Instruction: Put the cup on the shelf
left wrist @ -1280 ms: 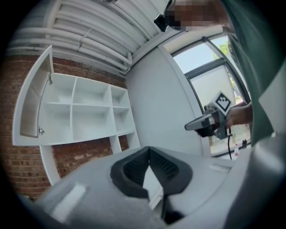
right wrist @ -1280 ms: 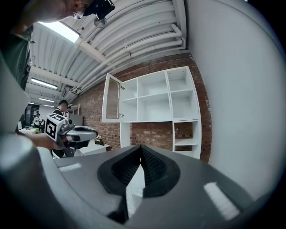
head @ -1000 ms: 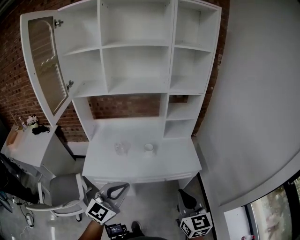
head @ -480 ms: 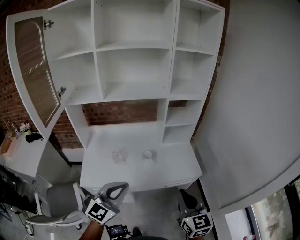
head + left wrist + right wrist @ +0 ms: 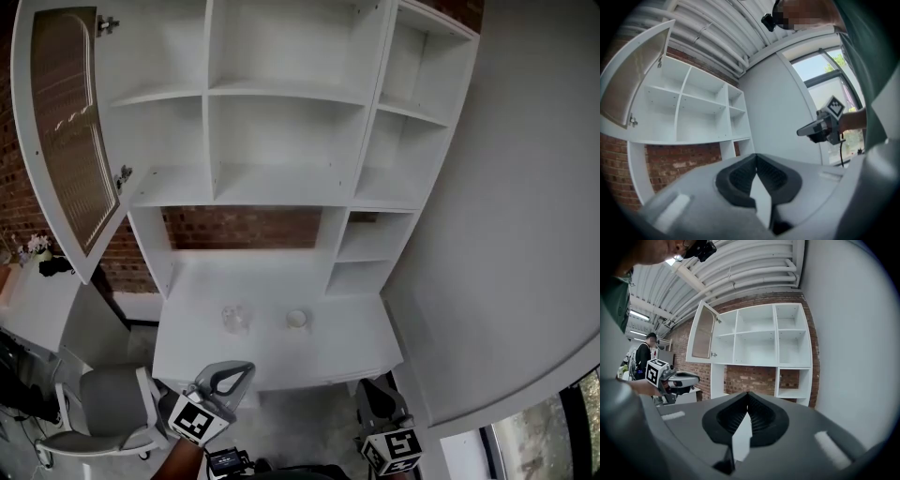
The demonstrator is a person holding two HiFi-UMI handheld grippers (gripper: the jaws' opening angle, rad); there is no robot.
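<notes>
A small white cup (image 5: 297,320) and a clear glass (image 5: 235,319) stand apart on the white desk top (image 5: 272,352). Above it rises the empty white shelf unit (image 5: 281,178), also in the right gripper view as shelf unit (image 5: 761,341) and in the left gripper view as shelf unit (image 5: 693,110). My left gripper (image 5: 242,368) is at the desk's front edge, shut and empty, its jaws (image 5: 756,158) closed together. My right gripper (image 5: 368,391) hangs lower right, short of the desk, also shut on nothing (image 5: 747,395). Both are well short of the cup.
A glass-fronted cabinet door (image 5: 66,131) hangs open at the shelf's upper left. A grey office chair (image 5: 103,403) stands left of the desk, with a white side table (image 5: 42,300) behind it. A grey wall (image 5: 525,234) closes the right side. A person (image 5: 644,357) stands far off.
The desk and shelves have drawn closer and shifted in the head view. Both grippers have come nearer the desk's front edge, still shut.
</notes>
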